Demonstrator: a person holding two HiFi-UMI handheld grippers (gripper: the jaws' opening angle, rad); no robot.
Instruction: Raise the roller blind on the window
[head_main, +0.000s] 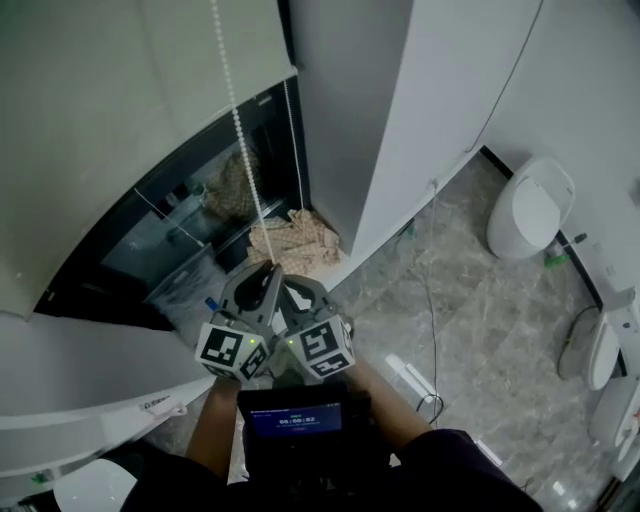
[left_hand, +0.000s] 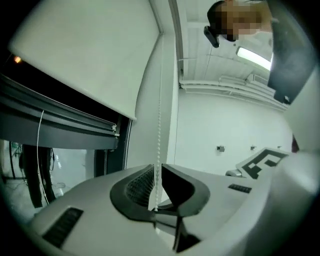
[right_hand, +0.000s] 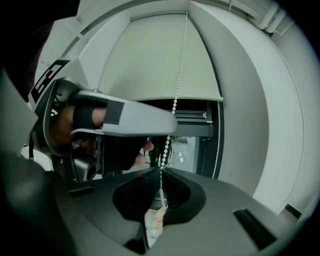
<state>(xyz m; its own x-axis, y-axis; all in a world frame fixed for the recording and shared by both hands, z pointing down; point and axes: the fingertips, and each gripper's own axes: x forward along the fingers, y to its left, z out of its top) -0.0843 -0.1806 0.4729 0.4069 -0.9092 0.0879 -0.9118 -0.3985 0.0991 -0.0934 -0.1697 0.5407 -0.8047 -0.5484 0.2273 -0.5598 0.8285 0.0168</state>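
Note:
The pale roller blind (head_main: 90, 130) covers the upper part of a dark window (head_main: 200, 235). Its white bead chain (head_main: 240, 130) hangs down to both grippers, which sit side by side just below the window. My left gripper (head_main: 262, 288) is shut on the bead chain (left_hand: 159, 125), which runs between its pads (left_hand: 142, 182). My right gripper (head_main: 298, 300) is also shut on the chain (right_hand: 177, 65), slightly lower down. In the right gripper view, the left gripper (right_hand: 120, 117) is just above the right gripper's jaws, and the blind's bottom bar (right_hand: 165, 99) lies beyond it.
A white wall panel (head_main: 400, 120) stands right of the window. White toilet-like fixtures (head_main: 530, 210) line the right side of the marble floor, and a thin cable (head_main: 430, 300) trails across it. Beige clutter (head_main: 295, 240) lies behind the glass. A small screen (head_main: 295, 420) sits at my chest.

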